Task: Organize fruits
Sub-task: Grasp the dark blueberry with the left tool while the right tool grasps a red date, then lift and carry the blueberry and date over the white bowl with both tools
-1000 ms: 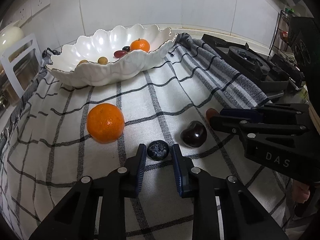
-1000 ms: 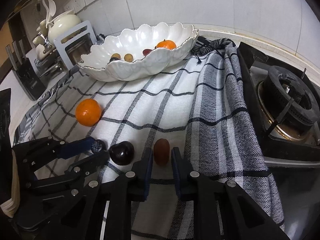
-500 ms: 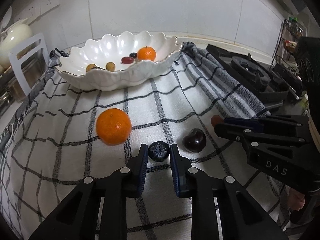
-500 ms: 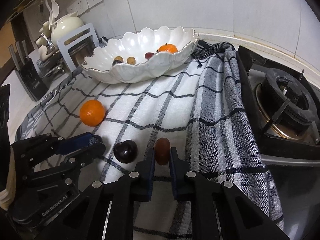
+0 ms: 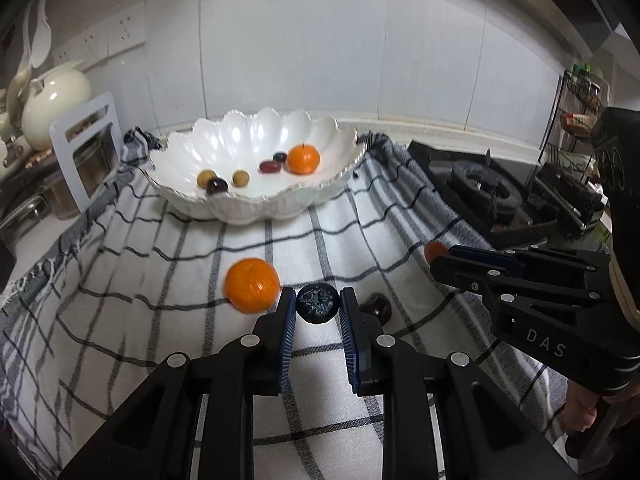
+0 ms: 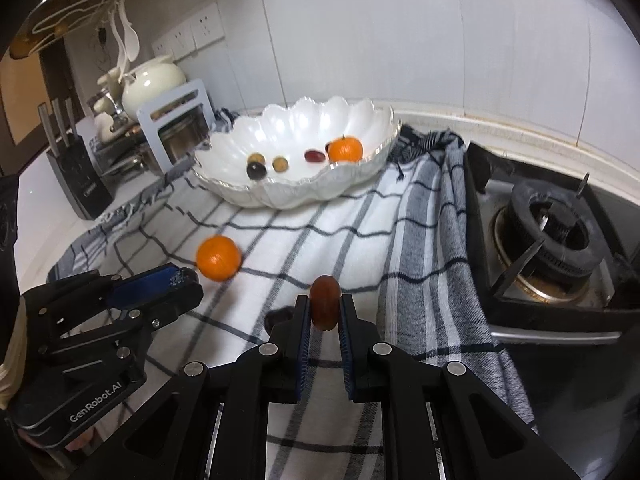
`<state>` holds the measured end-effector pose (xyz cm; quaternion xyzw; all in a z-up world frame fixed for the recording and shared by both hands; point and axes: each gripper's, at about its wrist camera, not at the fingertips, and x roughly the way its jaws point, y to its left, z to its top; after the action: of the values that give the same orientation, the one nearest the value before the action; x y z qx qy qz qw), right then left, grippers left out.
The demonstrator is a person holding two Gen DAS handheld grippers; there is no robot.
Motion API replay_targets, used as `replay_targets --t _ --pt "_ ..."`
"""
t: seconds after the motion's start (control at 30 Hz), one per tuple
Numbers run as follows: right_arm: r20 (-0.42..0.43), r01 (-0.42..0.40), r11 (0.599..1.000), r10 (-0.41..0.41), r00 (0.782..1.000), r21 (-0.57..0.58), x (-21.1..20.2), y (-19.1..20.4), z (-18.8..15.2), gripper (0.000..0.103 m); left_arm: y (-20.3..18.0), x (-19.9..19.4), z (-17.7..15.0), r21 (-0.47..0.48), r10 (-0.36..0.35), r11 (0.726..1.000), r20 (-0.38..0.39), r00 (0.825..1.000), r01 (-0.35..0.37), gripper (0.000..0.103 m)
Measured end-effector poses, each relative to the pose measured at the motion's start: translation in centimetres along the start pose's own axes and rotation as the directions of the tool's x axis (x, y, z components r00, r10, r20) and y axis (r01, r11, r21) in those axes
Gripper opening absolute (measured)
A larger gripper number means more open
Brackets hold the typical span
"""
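Note:
My left gripper (image 5: 318,309) is shut on a dark blueberry (image 5: 317,303) and holds it above the checked cloth (image 5: 160,280). My right gripper (image 6: 325,312) is shut on a brown date (image 6: 325,302), also lifted off the cloth. An orange (image 5: 251,285) and a dark cherry (image 5: 376,305) lie on the cloth below. The white scalloped bowl (image 5: 256,148) at the back holds an orange (image 5: 304,159) and several small fruits. In the right wrist view the bowl (image 6: 296,128) sits at the back middle and the loose orange (image 6: 218,258) lies left of the date.
A gas stove (image 6: 548,236) is to the right. A knife block (image 6: 76,176), a cream teapot (image 6: 152,84) and a metal rack (image 6: 176,128) stand at the left. The cloth's right edge hangs folded beside the stove.
Both grippers closed on their fruits and lifted them off the cloth. The views rose and pulled back, so the bowl's inside shows more.

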<state>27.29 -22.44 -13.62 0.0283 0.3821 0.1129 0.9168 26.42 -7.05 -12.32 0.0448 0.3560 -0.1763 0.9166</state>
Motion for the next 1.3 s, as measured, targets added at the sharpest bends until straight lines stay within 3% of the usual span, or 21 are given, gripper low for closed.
replay_targets --t 0.57,0.87,1.3 --pt "0.173 0.004 0.999 0.003 0.985 -0.040 -3.9 2.8 3.8 0.015 2.2 -4.2 3.3 -0.037 0.043 0.999 0.127 0.991 -0.039 0.023" --pt "0.242 0.003 0.999 0.007 0.970 -0.041 -4.6 4.0 6.7 0.015 3.6 -5.3 5.6 -0.029 0.068 0.998 0.198 0.978 -0.064 0.023" --pt "0.259 0.047 0.998 -0.032 0.965 -0.051 -2.5 4.8 10.6 0.015 6.0 -3.2 9.7 -0.049 0.044 0.998 0.194 0.980 -0.035 0.023"
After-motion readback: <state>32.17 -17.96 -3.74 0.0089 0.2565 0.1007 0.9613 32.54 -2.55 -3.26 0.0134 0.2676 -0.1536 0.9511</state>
